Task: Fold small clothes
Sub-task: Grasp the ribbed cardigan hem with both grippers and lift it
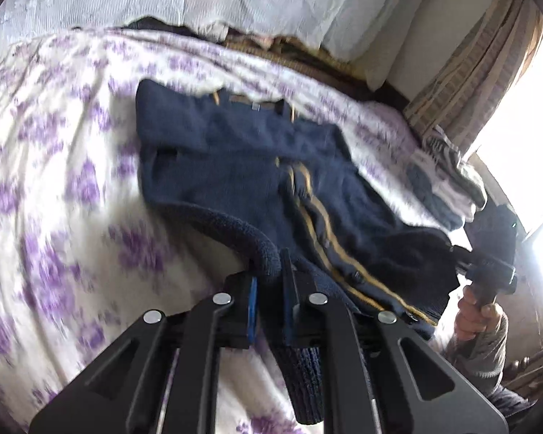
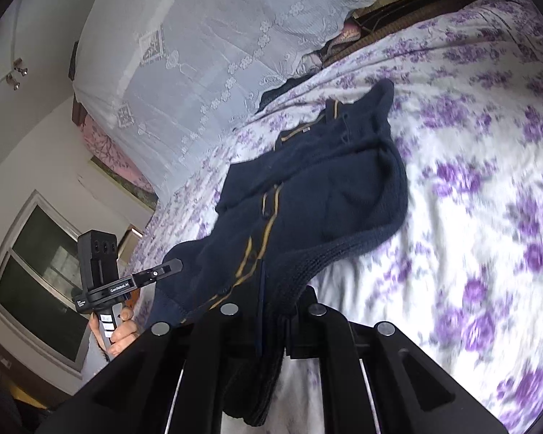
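Note:
A navy knit cardigan (image 1: 235,166) with tan trim lies on the floral bedsheet (image 1: 54,181), its near hem lifted. My left gripper (image 1: 269,271) is shut on the ribbed hem at one corner. My right gripper (image 2: 275,289) is shut on the hem at the other corner of the cardigan (image 2: 315,181). The right gripper also shows in the left wrist view (image 1: 488,271), and the left gripper shows in the right wrist view (image 2: 163,271), each gripping its end of the hem. The far collar end rests on the sheet (image 2: 470,181).
A small pile of other clothes (image 1: 449,184) lies on the bed beyond the cardigan. A lace cover (image 2: 217,54) hangs behind the bed. A curtain (image 1: 470,83) and bright window are to the side. A dark garment (image 2: 282,90) lies at the bed's far edge.

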`<action>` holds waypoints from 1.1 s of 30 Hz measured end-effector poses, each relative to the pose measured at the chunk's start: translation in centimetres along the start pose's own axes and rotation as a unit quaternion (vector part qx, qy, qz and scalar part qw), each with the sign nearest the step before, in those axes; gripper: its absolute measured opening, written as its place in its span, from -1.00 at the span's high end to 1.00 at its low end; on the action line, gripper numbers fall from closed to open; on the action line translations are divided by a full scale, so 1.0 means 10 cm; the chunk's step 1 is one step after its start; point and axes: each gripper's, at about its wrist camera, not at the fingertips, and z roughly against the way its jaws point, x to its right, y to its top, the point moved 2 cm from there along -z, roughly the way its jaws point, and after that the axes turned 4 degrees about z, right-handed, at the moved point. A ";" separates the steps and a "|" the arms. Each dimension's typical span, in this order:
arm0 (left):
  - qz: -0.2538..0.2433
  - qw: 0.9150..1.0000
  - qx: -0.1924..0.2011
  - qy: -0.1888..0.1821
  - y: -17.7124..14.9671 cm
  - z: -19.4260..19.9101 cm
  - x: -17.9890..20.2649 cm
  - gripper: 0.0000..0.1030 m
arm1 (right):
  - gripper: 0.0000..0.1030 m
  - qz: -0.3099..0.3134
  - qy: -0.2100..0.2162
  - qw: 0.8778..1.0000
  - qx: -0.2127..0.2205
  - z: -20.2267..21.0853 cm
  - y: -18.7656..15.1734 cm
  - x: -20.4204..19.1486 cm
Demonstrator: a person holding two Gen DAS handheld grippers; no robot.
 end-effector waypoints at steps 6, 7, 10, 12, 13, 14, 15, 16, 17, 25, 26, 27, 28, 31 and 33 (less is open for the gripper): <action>0.006 1.000 0.016 -0.004 0.25 0.01 0.03 0.82 | 0.84 -0.001 0.000 1.000 0.008 -0.05 0.26 -0.04; 0.006 1.000 0.017 -0.002 0.29 -0.01 0.04 0.82 | 0.84 -0.001 0.000 1.000 0.008 -0.06 0.29 -0.04; 0.005 1.000 0.022 0.001 0.37 -0.03 0.05 0.82 | 0.84 0.000 0.000 1.000 0.011 -0.12 0.45 -0.06; 0.006 1.000 0.026 0.002 0.44 -0.04 0.05 0.82 | 0.84 0.000 0.001 1.000 0.013 -0.15 0.56 -0.06; 0.008 1.000 0.028 0.002 0.49 -0.05 0.04 0.82 | 0.84 0.000 0.002 1.000 0.013 -0.17 0.60 -0.06; 0.011 0.999 0.031 0.001 0.54 -0.04 0.03 0.82 | 0.84 -0.002 0.004 1.000 0.014 -0.20 0.66 -0.06; 0.013 0.999 0.032 0.000 0.57 -0.04 0.03 0.82 | 0.84 -0.003 0.005 1.000 0.015 -0.22 0.71 -0.06; 0.015 0.999 0.034 -0.001 0.62 -0.05 0.02 0.82 | 0.84 -0.004 0.005 1.000 0.016 -0.24 0.76 -0.06; 0.016 0.999 0.035 -0.001 0.65 -0.05 0.01 0.82 | 0.84 -0.004 0.005 1.000 0.017 -0.26 0.80 -0.06; 0.028 0.999 0.045 0.001 0.93 -0.13 -0.07 0.82 | 0.83 -0.007 0.003 1.000 0.022 -0.45 1.15 -0.04; 0.029 0.999 0.045 0.001 0.96 -0.15 -0.09 0.82 | 0.84 -0.009 0.004 1.000 0.023 -0.48 1.20 -0.02; 0.031 0.998 0.045 0.002 0.99 -0.17 -0.10 0.82 | 0.83 -0.012 0.003 1.000 0.024 -0.52 1.25 0.00; 0.034 0.998 0.044 0.002 1.04 -0.22 -0.12 0.82 | 0.83 -0.013 0.003 1.000 0.024 -0.54 1.28 0.02; 0.039 0.998 0.040 0.003 1.14 -0.32 -0.17 0.82 | 0.83 -0.023 0.000 1.000 0.021 -0.67 1.41 0.11; 0.045 0.998 0.036 0.004 1.20 -0.40 -0.22 0.81 | 0.83 -0.031 -0.001 0.999 0.018 -0.75 1.47 0.17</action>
